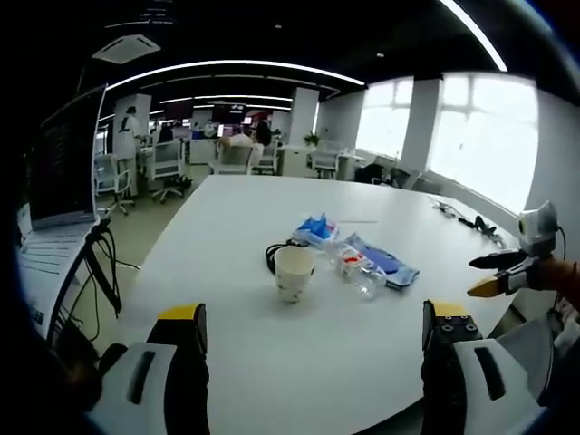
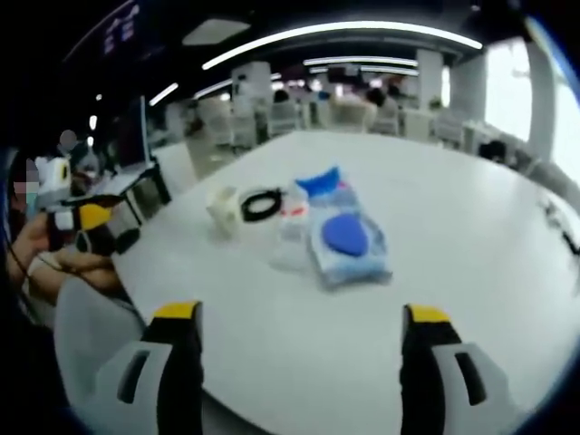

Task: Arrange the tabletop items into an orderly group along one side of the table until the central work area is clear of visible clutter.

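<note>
White table (image 1: 272,362), one paper cup (image 1: 294,273), one clear bottle (image 1: 358,272), two blue packets (image 1: 385,260), one black cable (image 1: 272,254), all clustered well ahead of both grippers' spread, empty fingers (image 1: 186,340), left gripper (image 1: 313,349), right gripper (image 2: 299,349).

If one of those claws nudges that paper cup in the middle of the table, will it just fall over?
Probably it would slide or tip. The paper cup stands upright, taller than it is wide, on a smooth white table. It looks thin-walled and likely light, so a firm squeeze might dent it. Once on its side, it could roll.

Beyond the white table (image 1: 272,195), office chairs (image 1: 168,168) line up; a monitor (image 1: 63,159) stands left of it.
</note>
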A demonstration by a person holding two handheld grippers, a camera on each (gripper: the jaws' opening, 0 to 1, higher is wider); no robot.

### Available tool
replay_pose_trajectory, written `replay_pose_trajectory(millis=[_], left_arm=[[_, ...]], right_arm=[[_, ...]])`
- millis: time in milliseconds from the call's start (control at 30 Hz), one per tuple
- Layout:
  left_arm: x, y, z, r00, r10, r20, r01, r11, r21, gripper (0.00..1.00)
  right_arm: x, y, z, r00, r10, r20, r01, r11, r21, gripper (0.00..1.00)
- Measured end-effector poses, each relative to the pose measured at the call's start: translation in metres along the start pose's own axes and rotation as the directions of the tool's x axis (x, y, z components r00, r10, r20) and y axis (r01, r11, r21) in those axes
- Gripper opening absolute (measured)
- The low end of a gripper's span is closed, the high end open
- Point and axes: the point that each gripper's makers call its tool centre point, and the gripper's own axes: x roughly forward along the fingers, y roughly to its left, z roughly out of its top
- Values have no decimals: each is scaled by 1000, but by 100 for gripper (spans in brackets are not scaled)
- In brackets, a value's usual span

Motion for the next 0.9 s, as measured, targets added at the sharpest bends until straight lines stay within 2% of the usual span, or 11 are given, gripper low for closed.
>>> replay_pose_trajectory(millis=[500,767,900], left_arm=[[7,3,2,1000,-14,-13,14,1000,7,99],[10,4,-1,1000,-17,-23,17,1000,7,99],[12,4,-4,999,-20,-35,20,1000,13,99]], right_arm=[[19,5,10,999,33,3,-33,999,0,87],[31,2,11,999,39,-20,-39,999,-9,87],[36,0,10,998,34,-55,-35,999,-22,87]])
